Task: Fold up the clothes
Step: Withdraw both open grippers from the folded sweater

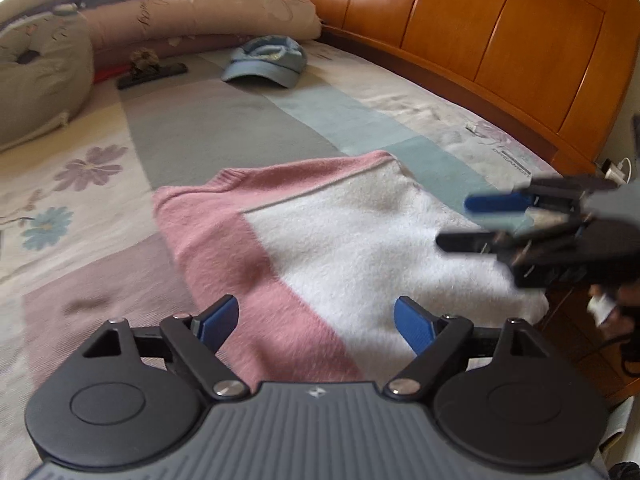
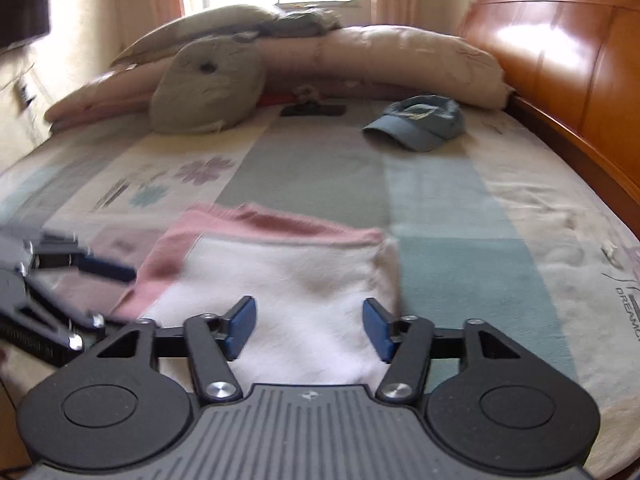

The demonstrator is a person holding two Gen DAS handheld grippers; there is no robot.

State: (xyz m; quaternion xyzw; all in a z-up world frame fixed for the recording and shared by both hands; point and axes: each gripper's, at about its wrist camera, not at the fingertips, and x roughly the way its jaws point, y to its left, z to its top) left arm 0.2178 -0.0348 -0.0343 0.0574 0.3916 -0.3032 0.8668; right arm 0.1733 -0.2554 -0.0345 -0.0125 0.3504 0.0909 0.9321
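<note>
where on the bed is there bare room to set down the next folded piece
Free: the grey and teal stripes of bedspread between the folded sweater and the blue cap, and the flowered patch left of the sweater. Crowded: the far end, with pillows, cap and a dark flat object.

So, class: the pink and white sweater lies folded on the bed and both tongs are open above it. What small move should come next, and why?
Probably draw both tongs back. The left tongs and right tongs are open and empty, and the sweater already lies as a flat folded rectangle on the bed, so the fold looks finished.
</note>
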